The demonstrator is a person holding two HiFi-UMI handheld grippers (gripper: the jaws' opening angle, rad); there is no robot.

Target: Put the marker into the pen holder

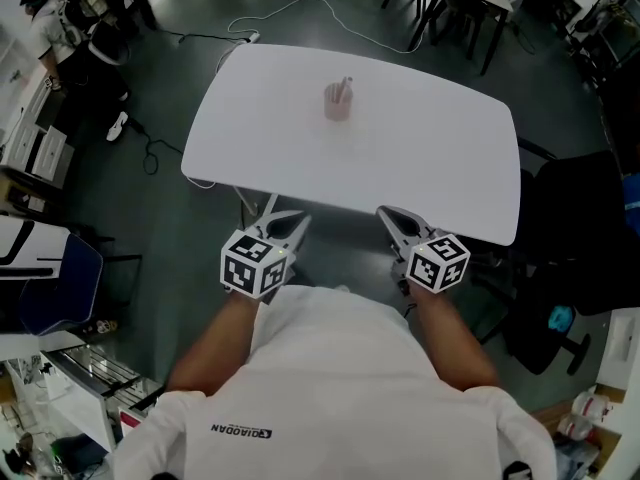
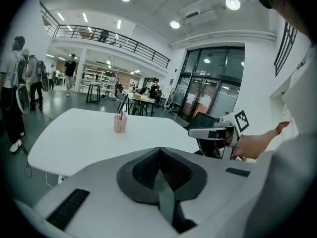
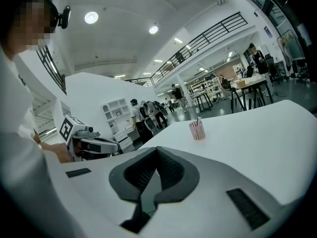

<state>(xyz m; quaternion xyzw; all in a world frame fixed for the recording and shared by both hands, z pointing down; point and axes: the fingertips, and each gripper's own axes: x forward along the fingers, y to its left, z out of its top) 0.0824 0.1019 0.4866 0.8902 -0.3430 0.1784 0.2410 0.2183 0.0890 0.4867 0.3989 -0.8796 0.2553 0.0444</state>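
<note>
I see 1 pen holder [image 1: 338, 104] w/ 1 marker [image 1: 346, 86] in it, on tabletop [image 1: 430, 158] | L gripper [image 1: 285, 220] + R gripper [image 1: 392, 216]: both jaws closed, empty

surface: white table [image 1: 420, 148] | on it: pink pen holder [image 1: 338, 102], upright | place: near table's far edge

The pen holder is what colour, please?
The pen holder is pink, clearest in the right gripper view.

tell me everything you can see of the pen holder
The pen holder is a small pink cup, seemingly mesh, standing upright on the white table, toward its far side. A marker leans inside, its tip above the rim. Nothing else touches it.
</note>
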